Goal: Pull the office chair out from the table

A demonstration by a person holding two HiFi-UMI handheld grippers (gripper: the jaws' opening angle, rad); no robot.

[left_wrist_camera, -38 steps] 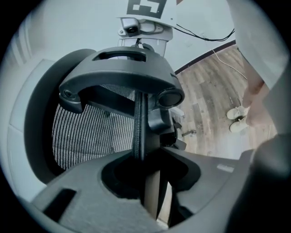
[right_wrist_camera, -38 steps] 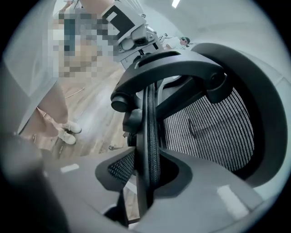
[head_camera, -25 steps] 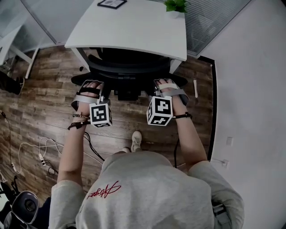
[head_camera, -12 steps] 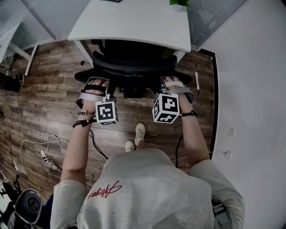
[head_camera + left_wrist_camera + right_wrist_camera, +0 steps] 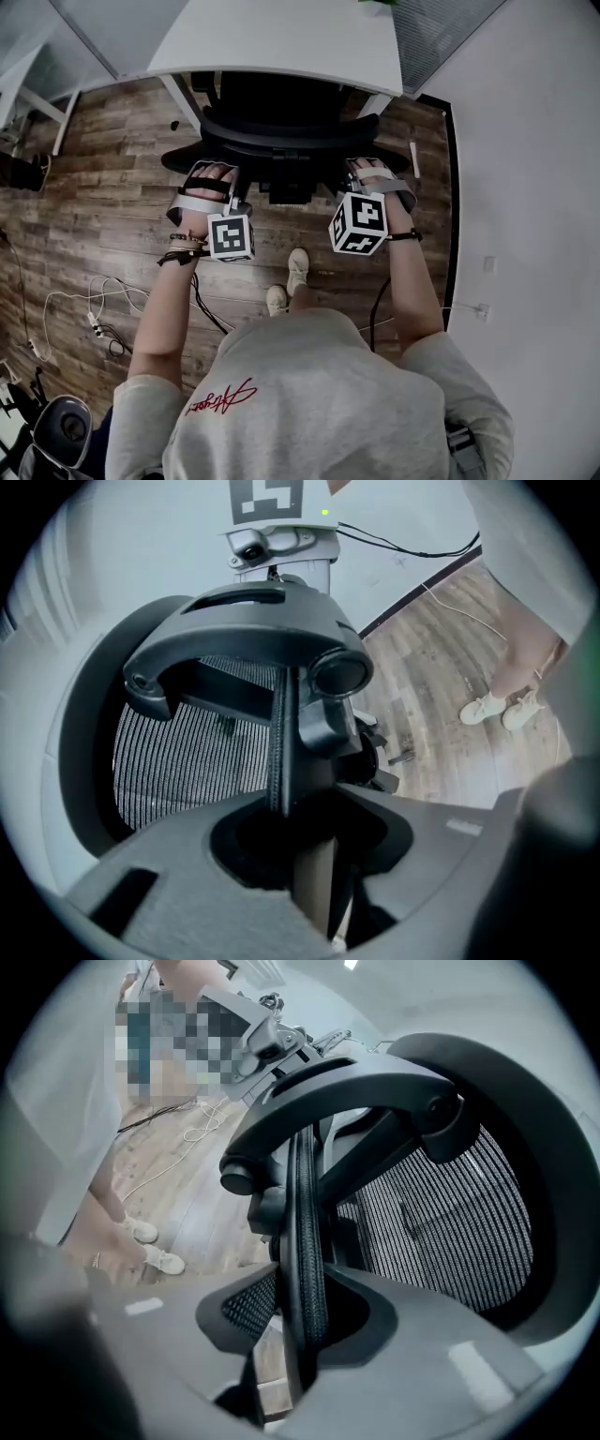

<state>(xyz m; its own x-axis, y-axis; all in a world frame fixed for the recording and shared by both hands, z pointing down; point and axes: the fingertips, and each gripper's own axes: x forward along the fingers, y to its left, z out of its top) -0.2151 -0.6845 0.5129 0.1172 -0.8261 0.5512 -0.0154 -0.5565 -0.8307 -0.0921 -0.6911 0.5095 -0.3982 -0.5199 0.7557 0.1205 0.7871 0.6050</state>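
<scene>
Grey short-sleeved fabric shirt, back panel: red handwritten-style script, slanted; letters too small to read; no other legible text.

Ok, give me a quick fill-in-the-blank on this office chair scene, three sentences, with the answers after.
1. The left tool and the right tool are each clamped on the edge of the mesh ____ of the office chair.
2. The chair's seat sits partly under a table whose top is ____ in colour.
3. The floor is laid with ____ planks.

Missing words: backrest; white; wood
</scene>
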